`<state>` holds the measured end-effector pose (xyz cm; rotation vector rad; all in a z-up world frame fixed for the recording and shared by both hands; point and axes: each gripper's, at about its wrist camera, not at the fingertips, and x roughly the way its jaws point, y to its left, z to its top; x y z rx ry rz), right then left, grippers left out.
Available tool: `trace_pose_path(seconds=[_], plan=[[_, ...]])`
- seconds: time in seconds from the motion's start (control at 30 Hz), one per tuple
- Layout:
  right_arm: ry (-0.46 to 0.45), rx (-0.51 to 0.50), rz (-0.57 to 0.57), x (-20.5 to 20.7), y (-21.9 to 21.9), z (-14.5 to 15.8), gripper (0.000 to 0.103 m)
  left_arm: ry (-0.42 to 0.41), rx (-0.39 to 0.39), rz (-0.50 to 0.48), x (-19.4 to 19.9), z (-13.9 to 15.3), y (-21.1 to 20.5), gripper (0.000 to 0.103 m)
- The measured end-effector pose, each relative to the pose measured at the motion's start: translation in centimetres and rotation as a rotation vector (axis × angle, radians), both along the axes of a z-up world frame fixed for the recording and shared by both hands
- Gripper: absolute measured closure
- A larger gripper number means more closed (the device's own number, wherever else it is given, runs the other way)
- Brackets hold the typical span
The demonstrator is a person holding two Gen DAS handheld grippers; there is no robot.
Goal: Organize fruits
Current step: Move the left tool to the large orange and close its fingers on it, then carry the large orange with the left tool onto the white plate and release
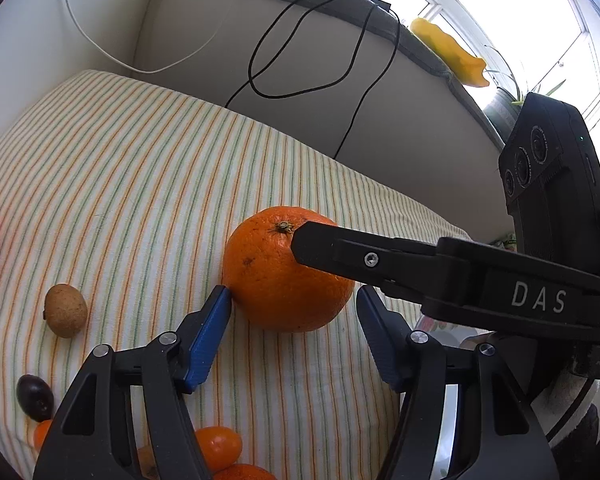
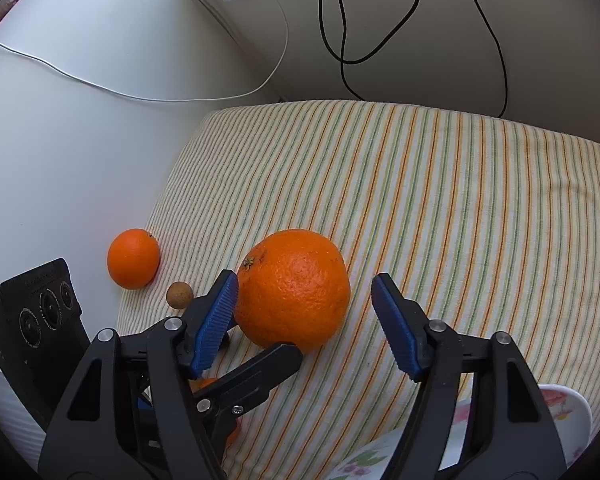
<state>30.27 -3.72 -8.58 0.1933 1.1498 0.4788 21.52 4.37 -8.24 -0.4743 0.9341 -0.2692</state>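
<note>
A large orange (image 1: 288, 268) lies on the striped cloth (image 1: 140, 160). My left gripper (image 1: 294, 294) is open at its near side: the left blue pad touches the fruit, the right pad stands just clear. In the right wrist view the same orange (image 2: 296, 288) sits between the tips of my right gripper (image 2: 304, 280), which is open; its left pad rests against the peel and the right pad is a gap away. One of the right gripper's fingers (image 1: 340, 252) crosses over the top of the orange. One of the left gripper's fingers (image 2: 260, 372) reaches the orange's near side.
A smaller orange (image 2: 133, 258) and a small brown fruit (image 2: 179, 295) lie to the left. A dark grape (image 1: 35, 396) and small orange fruits (image 1: 218, 446) lie close by my left gripper. A flowered plate (image 2: 560, 412) is at the lower right. Cables (image 2: 340, 40) hang down the wall behind.
</note>
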Motion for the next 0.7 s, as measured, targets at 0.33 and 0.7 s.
trace_pose_path(seconds=[0.33,0.7], plan=[[0.013,0.046,0.005,-0.8,-0.1,-0.2,0.043,-0.02,0.034,0.006,-0.8,-0.1,0.2,0.042],[-0.009,0.06,0.011,-2.8,-1.5,1.0,0.044,-0.05,0.061,-0.005,-1.9,0.6,-0.3,0.043]])
